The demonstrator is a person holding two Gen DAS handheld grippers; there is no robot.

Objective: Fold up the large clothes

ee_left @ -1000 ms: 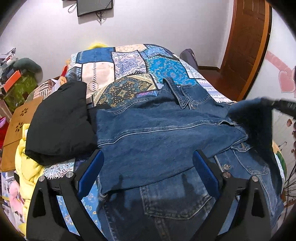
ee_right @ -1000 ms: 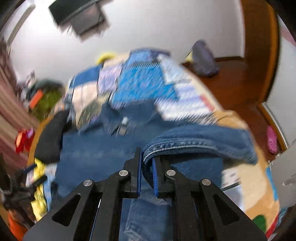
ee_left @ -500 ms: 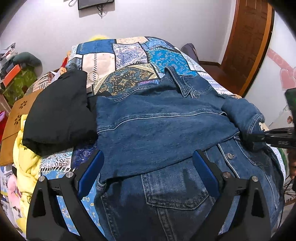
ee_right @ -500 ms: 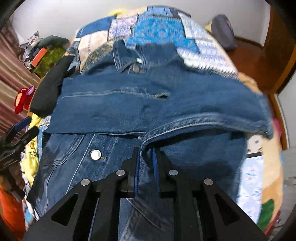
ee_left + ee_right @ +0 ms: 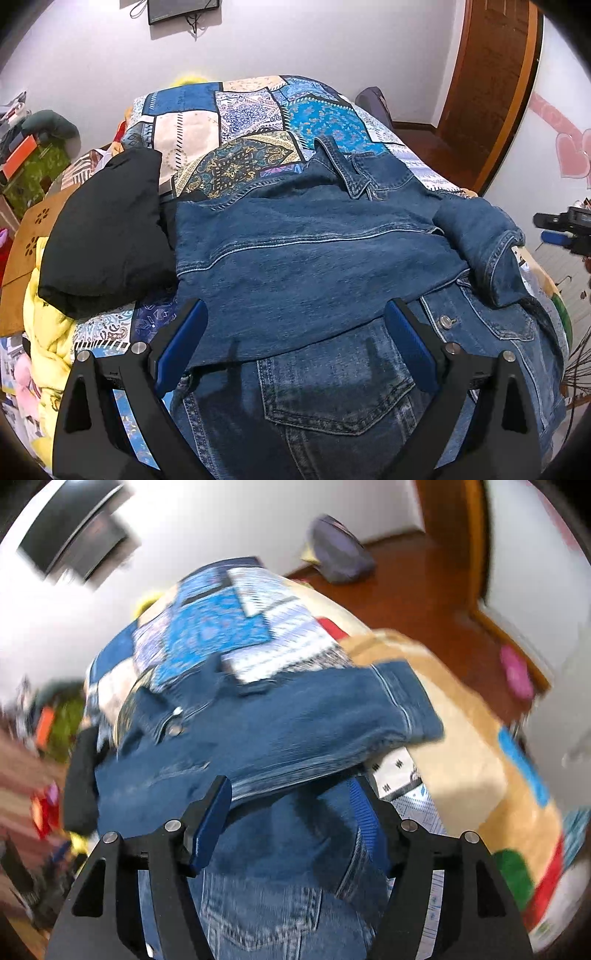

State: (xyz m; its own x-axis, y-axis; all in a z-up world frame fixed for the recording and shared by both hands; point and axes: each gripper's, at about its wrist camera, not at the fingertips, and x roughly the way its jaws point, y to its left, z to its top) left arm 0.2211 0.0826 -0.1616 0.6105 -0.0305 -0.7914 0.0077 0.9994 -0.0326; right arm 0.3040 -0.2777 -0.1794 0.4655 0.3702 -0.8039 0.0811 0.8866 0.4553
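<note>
A blue denim jacket (image 5: 314, 258) lies on the patchwork bedspread (image 5: 240, 122), both sleeves folded across its front, collar at the far end. My left gripper (image 5: 295, 343) is open and empty just above the jacket's near part. My right gripper (image 5: 291, 812) is open over the jacket (image 5: 258, 746) near the folded right sleeve (image 5: 369, 709), holding nothing; that view is blurred. The right gripper also shows in the left wrist view (image 5: 565, 229), off the bed's right edge.
A black garment (image 5: 107, 229) lies left of the jacket, with yellow cloth (image 5: 48, 332) below it. Clutter stands at far left (image 5: 33, 162). A wooden door (image 5: 491, 85) and floor lie to the right, a grey bag (image 5: 340, 554) on the floor.
My right gripper carried the right sleeve across the jacket, laid it down, opened and pulled back to the right. My left gripper stayed open and nearly still.
</note>
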